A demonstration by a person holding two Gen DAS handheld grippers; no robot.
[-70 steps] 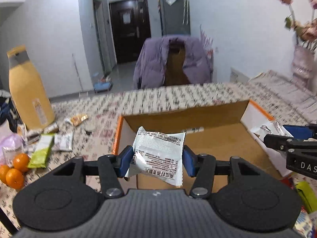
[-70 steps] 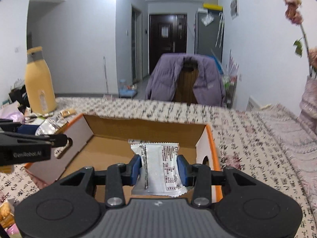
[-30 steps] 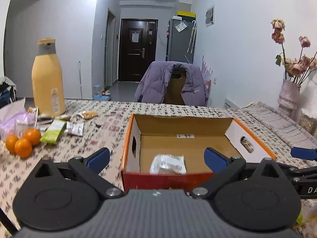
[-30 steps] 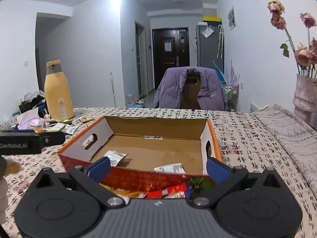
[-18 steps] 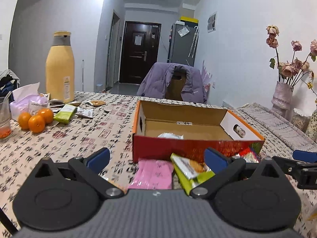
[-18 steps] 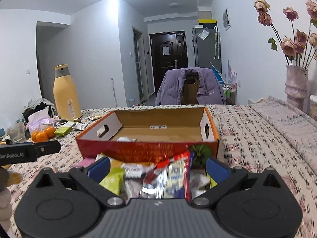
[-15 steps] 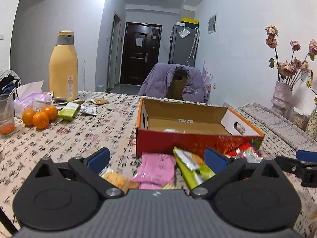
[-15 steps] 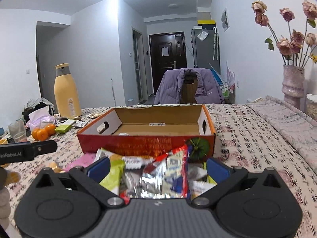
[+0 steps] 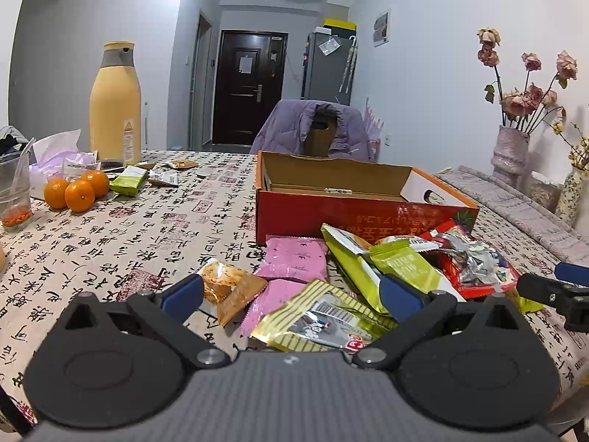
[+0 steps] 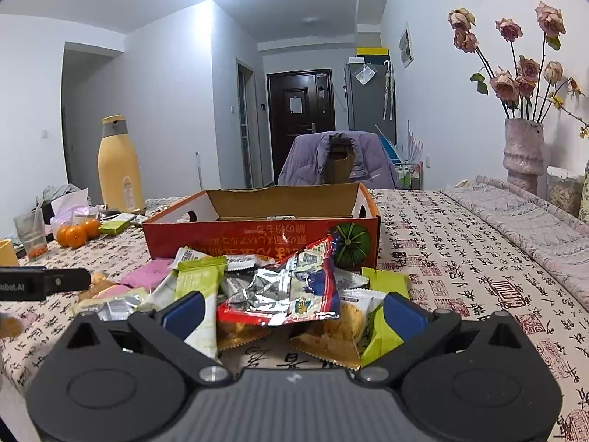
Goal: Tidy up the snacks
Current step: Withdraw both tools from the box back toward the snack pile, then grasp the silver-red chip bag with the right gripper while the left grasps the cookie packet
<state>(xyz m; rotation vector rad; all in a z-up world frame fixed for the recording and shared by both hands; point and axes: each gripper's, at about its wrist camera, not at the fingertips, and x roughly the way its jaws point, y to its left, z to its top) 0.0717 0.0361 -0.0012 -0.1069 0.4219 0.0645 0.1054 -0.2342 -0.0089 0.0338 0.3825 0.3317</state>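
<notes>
Both my claws are spread and empty: the left gripper (image 9: 291, 291) low over the snacks (image 9: 368, 280) heaped just before the box (image 9: 353, 202), the right gripper (image 10: 292, 311) likewise. I judge I'm picking the next packets; each claw must drop onto one wrapper, the right perhaps the red packet (image 10: 291, 291), and pinch it alone.

Only clearly legible text: "Robot.AI", first letters cut off by the frame edge, in white on the black body of the left gripper (image 10: 44, 284), left of the right gripper's fingers. Tablecloth (image 9: 121, 243) under both grippers is printed all over with black Chinese calligraphy and red seal stamps, not readable. Red box (image 10: 257, 237) front, ahead of the fingers, carries gold Chinese print upside down, illegible; snack packet print too small.
</notes>
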